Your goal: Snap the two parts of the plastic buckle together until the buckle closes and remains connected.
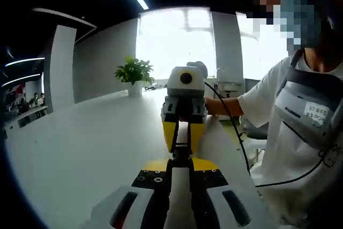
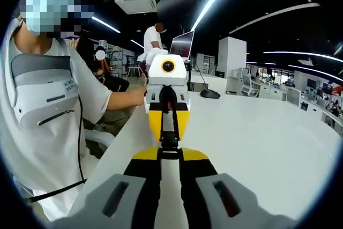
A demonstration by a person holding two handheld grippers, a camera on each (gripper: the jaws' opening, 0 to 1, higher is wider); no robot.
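Held the black buckle (image 1: 180, 151) (image 2: 169, 140) in the air above the white table (image 1: 80, 148), between two claws set nose to nose. Gripped one end tightly with the left claw (image 1: 179, 167), the other end with the right claw (image 2: 169, 158), both clenched on it. Could not tell whether the halves had clicked home: too dark and small at the joint. Probably best to keep both halves on one straight line, press evenly end to end without twisting, and loosen neither grip before the catch was felt. Wise also to stay over the table, in plain sight.
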